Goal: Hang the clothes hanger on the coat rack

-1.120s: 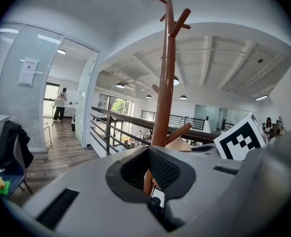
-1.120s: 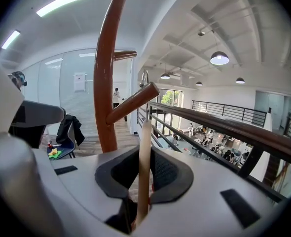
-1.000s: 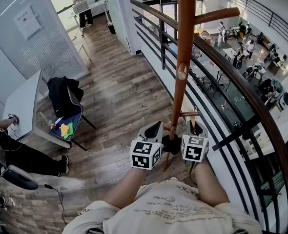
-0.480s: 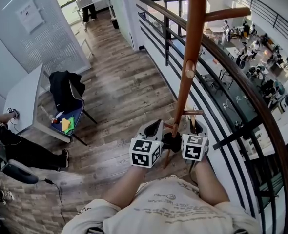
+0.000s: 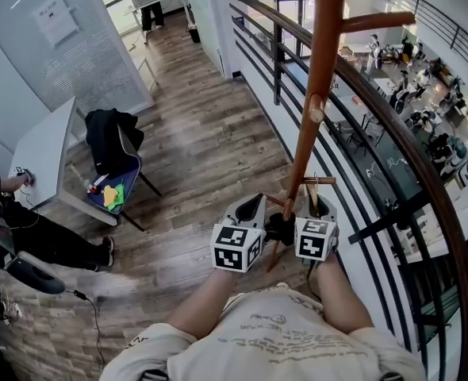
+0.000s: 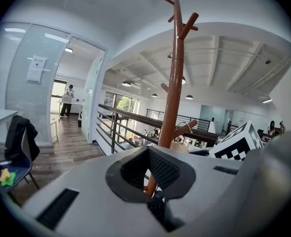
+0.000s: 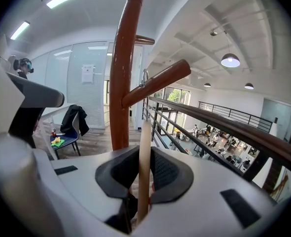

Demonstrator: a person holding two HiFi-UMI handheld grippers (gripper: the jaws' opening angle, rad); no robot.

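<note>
Pinching of the clothes hanger (image 7: 144, 132) at its thin bar by the right tool (image 7: 144, 154) is noted; judged light, stiff; left tool (image 6: 148, 154) nearly closed, contents undetermined.

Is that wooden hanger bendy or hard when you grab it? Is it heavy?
Probably hard: the hanger stands straight up from the right gripper, which pinches it, with no droop. Likely light, as it looks like a thin, pale wooden strip. Its thin metal hook might let it swing once hung.
</note>
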